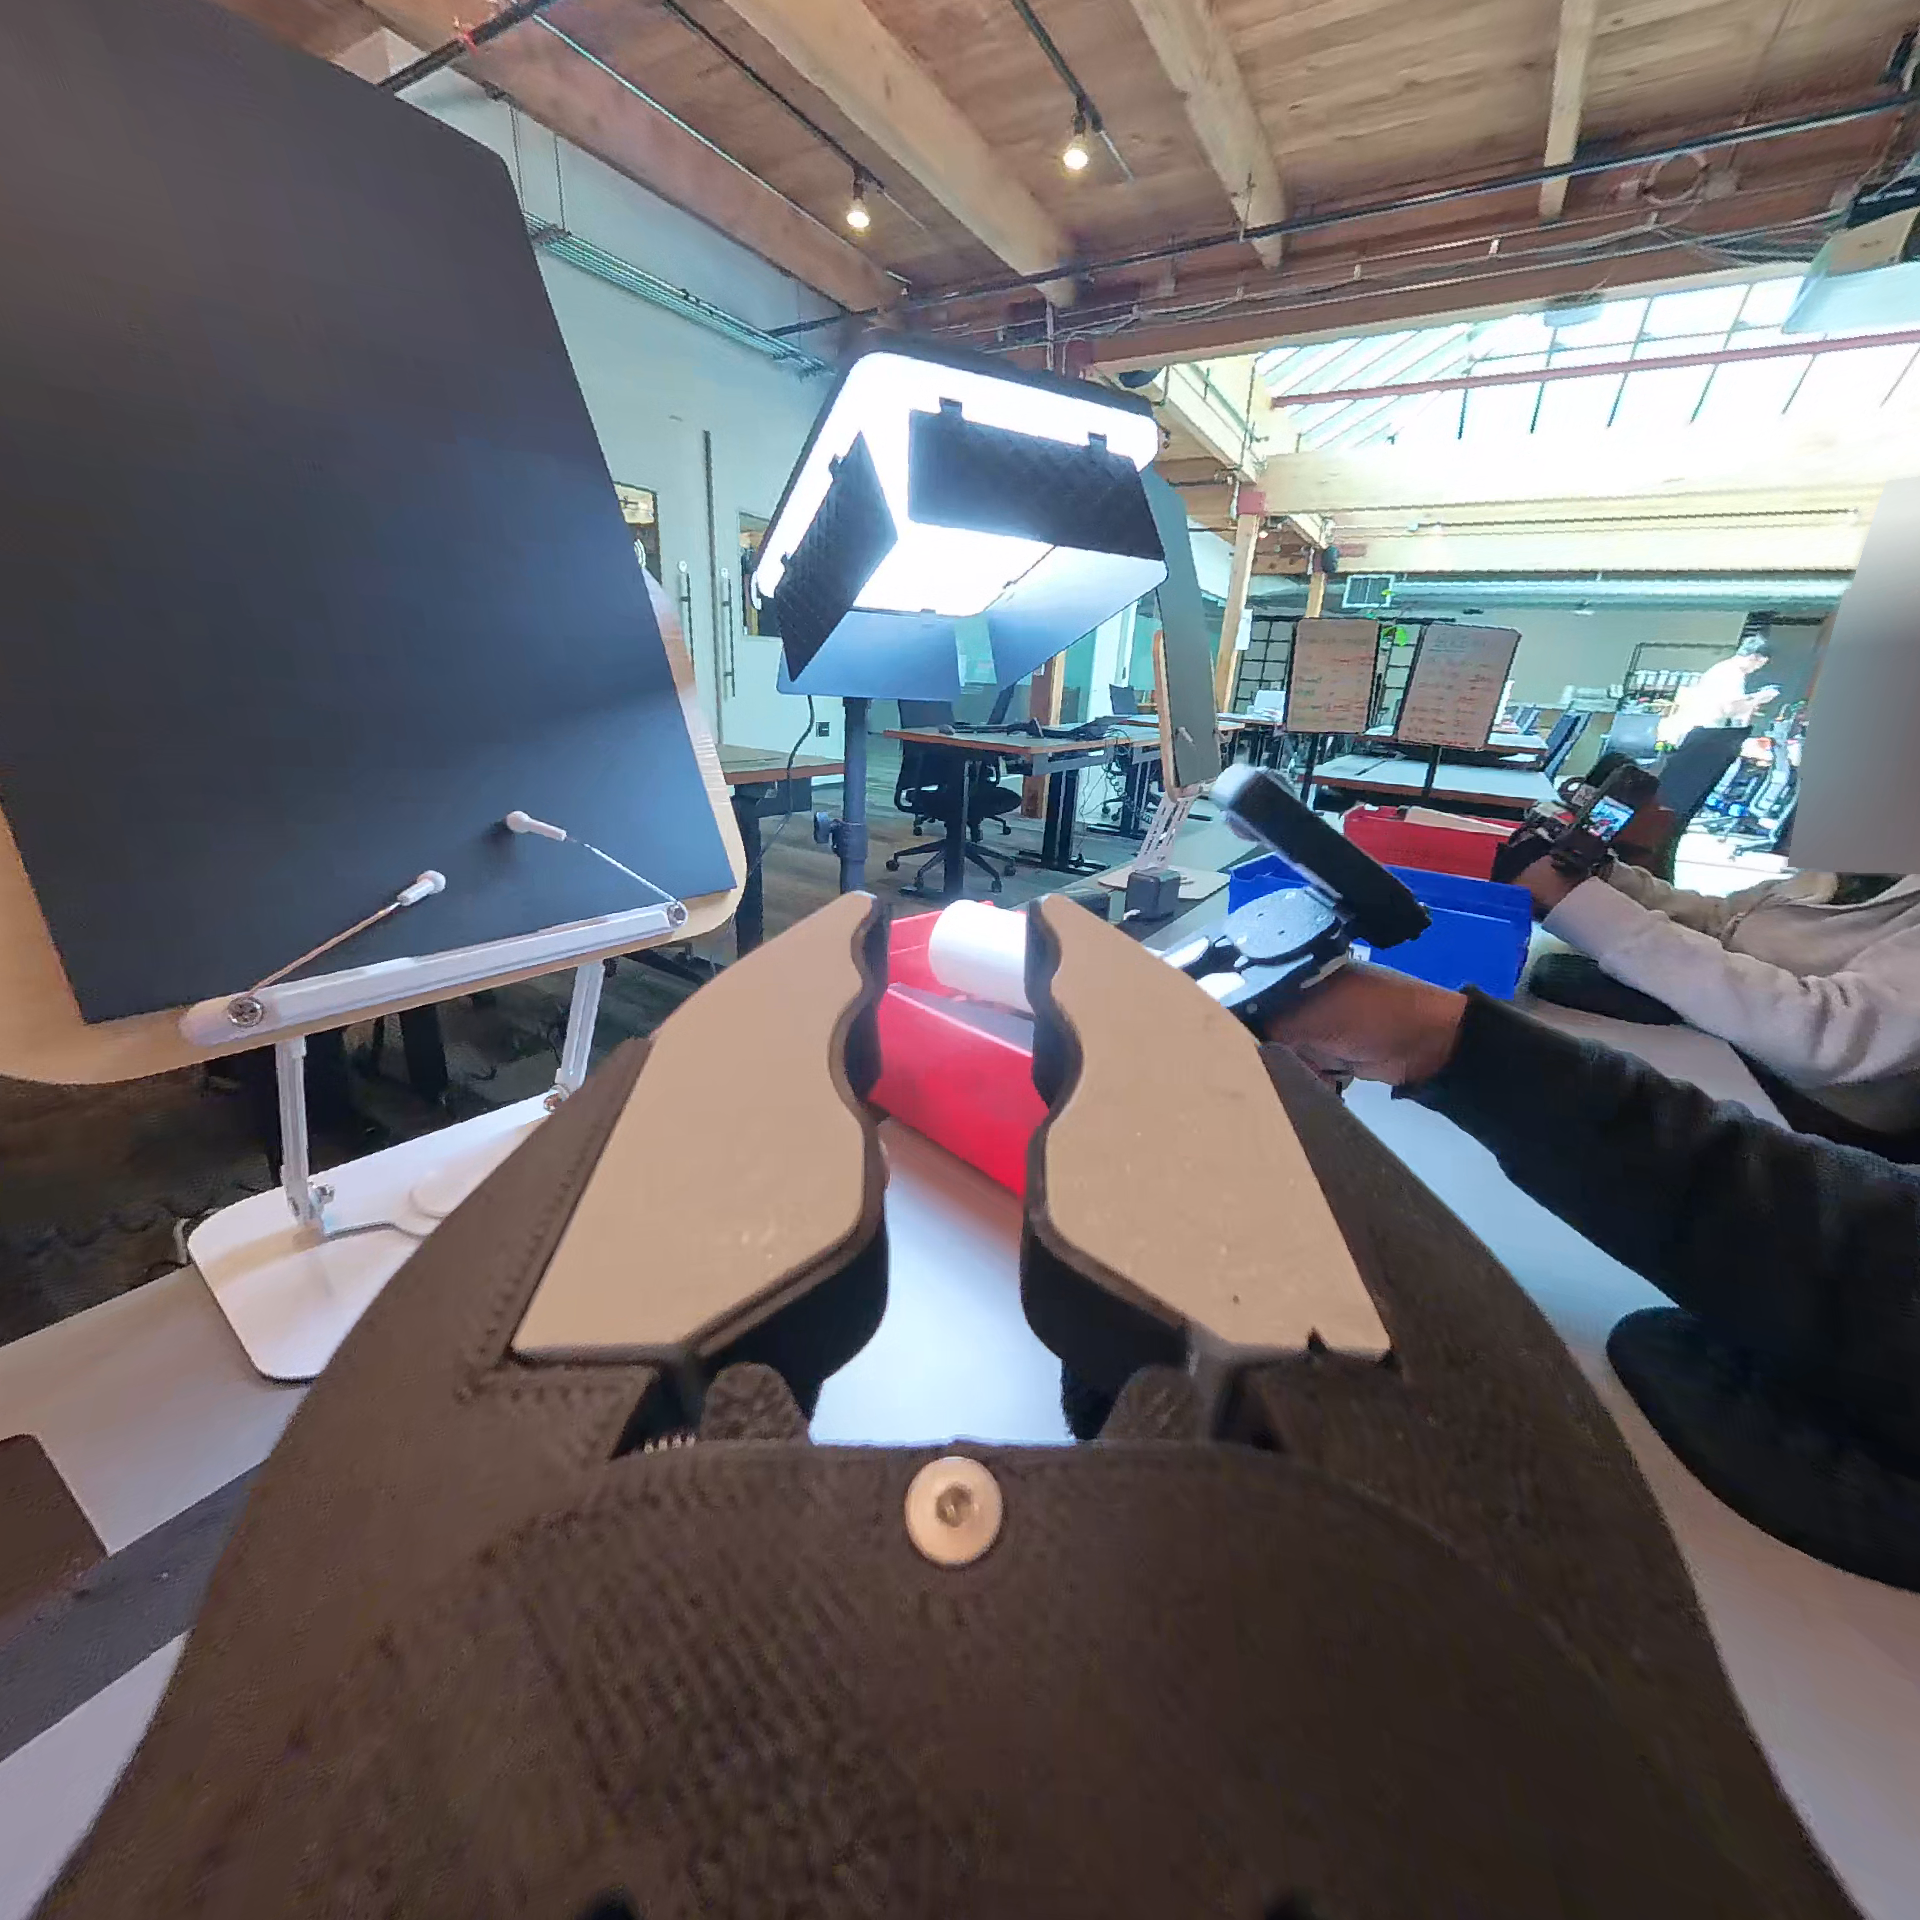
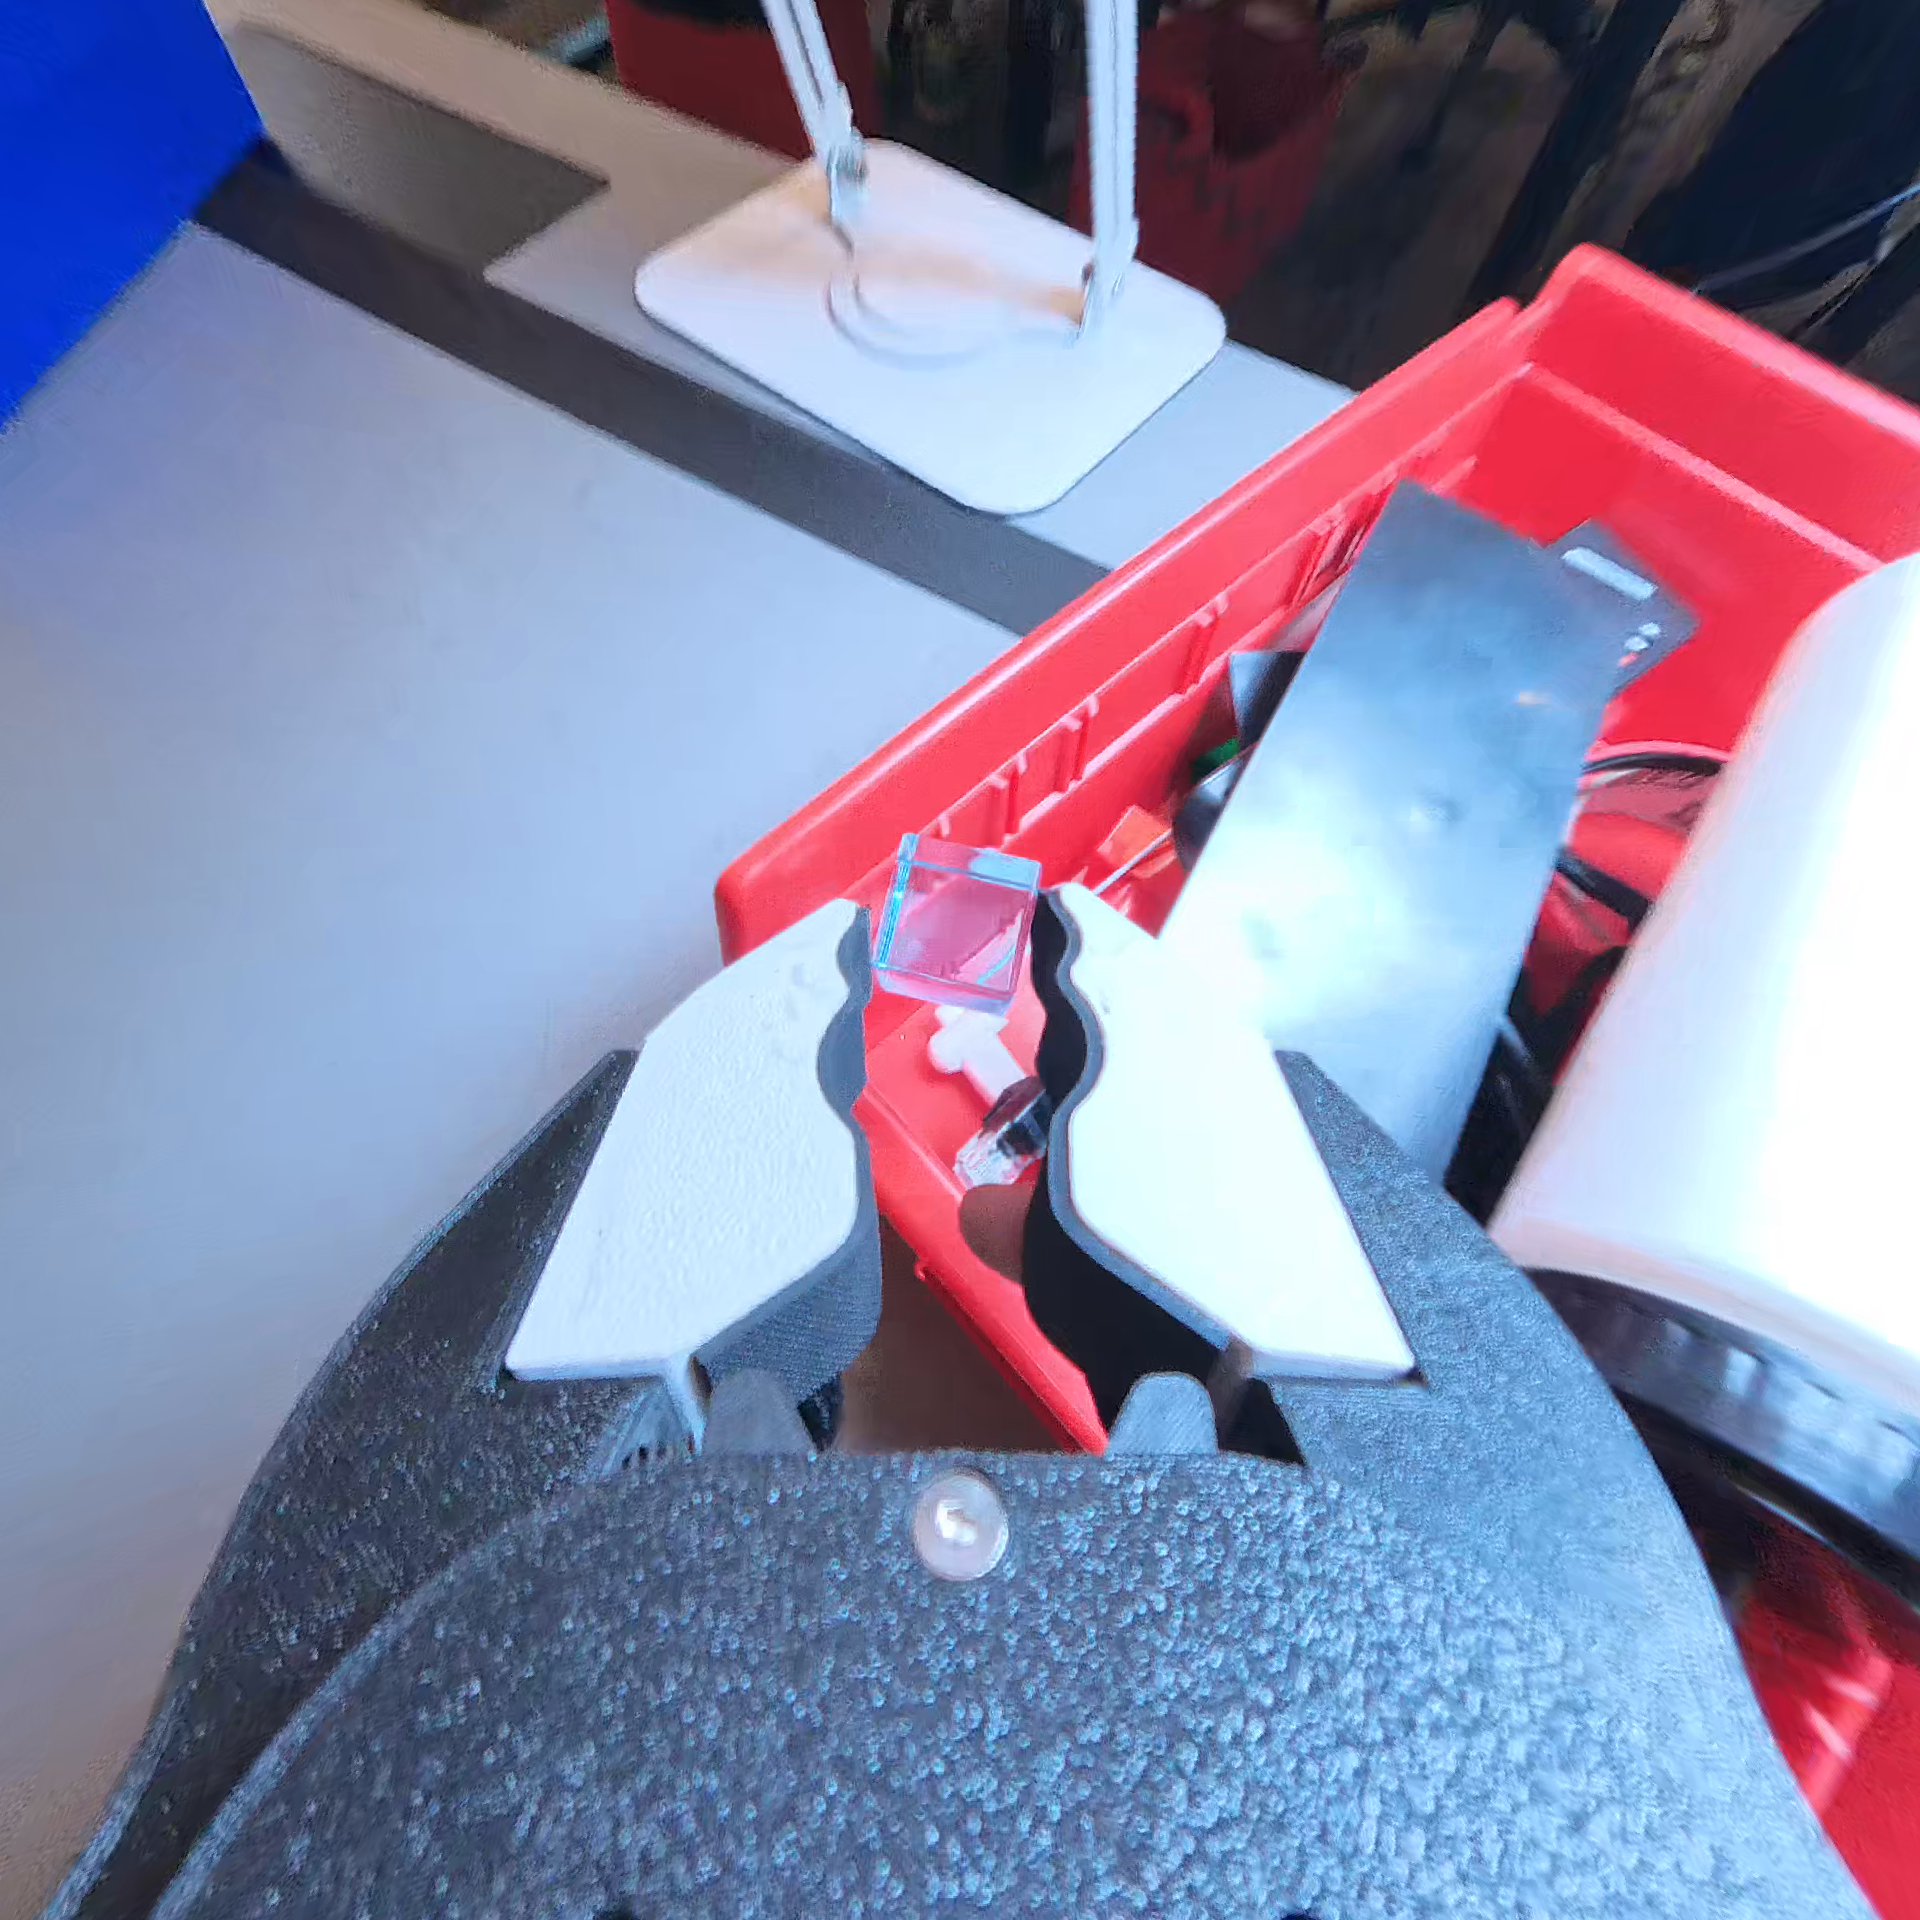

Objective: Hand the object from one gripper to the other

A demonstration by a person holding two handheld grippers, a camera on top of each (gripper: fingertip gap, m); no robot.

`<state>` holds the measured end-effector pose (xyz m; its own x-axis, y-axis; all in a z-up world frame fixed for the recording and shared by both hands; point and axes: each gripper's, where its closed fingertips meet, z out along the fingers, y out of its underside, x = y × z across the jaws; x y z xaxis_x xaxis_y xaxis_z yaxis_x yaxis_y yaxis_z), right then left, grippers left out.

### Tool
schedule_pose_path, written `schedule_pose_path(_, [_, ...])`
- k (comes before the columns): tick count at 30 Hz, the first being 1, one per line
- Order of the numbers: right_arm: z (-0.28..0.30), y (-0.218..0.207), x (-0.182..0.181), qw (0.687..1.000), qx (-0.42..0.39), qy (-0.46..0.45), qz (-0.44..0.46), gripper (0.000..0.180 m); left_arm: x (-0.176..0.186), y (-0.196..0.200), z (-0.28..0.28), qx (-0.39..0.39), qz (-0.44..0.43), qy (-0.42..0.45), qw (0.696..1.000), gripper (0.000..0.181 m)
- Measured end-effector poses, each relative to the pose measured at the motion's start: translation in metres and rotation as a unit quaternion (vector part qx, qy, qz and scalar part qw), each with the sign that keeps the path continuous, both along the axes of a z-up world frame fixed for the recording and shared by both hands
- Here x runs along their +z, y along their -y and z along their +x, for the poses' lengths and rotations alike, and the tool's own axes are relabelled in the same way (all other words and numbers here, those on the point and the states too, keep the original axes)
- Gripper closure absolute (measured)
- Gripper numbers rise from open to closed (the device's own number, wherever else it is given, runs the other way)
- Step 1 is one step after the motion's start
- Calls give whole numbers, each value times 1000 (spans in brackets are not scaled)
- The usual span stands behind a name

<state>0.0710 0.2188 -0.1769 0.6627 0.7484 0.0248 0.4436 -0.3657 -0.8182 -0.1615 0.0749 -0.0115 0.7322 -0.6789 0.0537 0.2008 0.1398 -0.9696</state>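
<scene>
Over red bin [image 2: 1091, 727], right tongs [image 2: 951, 925] pinching clear cube [image 2: 956, 925], left tongs [image 1: 951, 935] parted, empty

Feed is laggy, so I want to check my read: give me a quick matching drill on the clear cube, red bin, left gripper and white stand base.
Things:
1. clear cube
2. red bin
3. left gripper
4. white stand base

States or places:
A. open, holding nothing
B. between the right gripper fingertips
C. on the table beyond the bin
D. full of mixed parts

Pairs: 1-B, 2-D, 3-A, 4-C
</scene>
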Motion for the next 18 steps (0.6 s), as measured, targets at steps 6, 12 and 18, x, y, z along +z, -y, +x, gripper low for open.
schedule_pose_path(6, [-7,1,-19,999,7,52,6,150,-8,-6,-2,17,-7,-13,1000,156])
schedule_pose_path(12, [-10,-2,27,997,0,-45,61,146,-5,-10,-16,23,-20,16,999,156])
schedule_pose_path(18, [-22,13,107,959,13,-205,196,145,-1,-17,-44,78,-10,-13,997,156])
